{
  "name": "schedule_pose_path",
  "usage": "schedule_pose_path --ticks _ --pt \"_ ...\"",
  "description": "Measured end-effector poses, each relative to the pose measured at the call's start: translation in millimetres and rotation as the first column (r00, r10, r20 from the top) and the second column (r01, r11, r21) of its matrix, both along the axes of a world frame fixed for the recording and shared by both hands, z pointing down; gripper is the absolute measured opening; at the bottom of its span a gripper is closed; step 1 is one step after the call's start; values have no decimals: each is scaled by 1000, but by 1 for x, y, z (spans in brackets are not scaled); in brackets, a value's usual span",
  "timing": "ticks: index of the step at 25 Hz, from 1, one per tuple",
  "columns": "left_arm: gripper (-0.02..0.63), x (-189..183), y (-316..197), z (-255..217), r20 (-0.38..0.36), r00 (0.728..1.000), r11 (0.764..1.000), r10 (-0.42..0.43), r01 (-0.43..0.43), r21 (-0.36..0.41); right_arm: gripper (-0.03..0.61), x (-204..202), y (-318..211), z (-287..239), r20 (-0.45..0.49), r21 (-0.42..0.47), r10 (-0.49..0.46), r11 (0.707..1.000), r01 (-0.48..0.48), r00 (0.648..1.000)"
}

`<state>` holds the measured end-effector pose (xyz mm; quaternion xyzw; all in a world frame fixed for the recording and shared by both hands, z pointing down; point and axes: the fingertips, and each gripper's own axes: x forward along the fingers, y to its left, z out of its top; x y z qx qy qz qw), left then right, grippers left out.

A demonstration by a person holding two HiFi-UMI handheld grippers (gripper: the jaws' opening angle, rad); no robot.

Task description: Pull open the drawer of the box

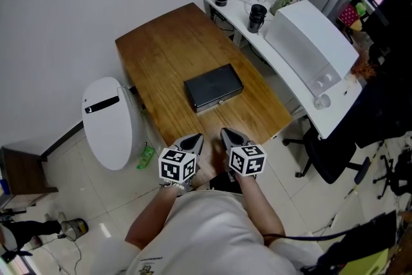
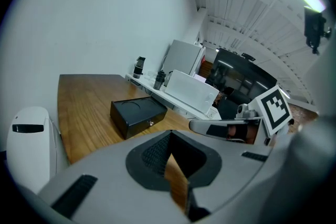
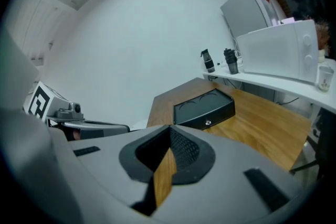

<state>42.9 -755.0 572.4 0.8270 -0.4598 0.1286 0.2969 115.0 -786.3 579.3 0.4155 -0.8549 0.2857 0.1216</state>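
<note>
- The black box [image 1: 213, 87] sits mid-table on the wooden table [image 1: 161, 55]. Its drawer front [image 3: 210, 121] is flush and turned toward about 5 o'clock, with a small metal knob [image 1: 221, 102] at its middle.
- The left gripper [image 1: 191, 140] and the right gripper [image 1: 230, 136] hang side by side at the table's 6 o'clock edge, well short of the box.
- Both claws are pinched narrow with nothing between them; only a sliver of tabletop shows through each gap.
- The task looks to be at its very start: the drawer is closed and the reach has not begun.
- Next, one claw likely needs to spread, travel toward 12 o'clock, close on the knob and draw back toward 6. The other could brace the box, since a light box may slide.
</note>
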Motion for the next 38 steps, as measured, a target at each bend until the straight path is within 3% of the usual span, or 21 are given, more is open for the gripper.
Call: schedule_pose_path --ticks 11,24,38 --pt "2 20 -23 25 11 1000 998 -5 6 -57 -8 5 -35 42 -84 -34 -48 998 45 995" --pt "2 30 -59 56 12 998 989 -57 58 -135 55 10 -78 101 -230 -91 -97 993 78 968" --pt "2 33 -89 85 11 993 973 -115 115 -201 84 8 -119 142 -264 -143 -142 984 106 954"
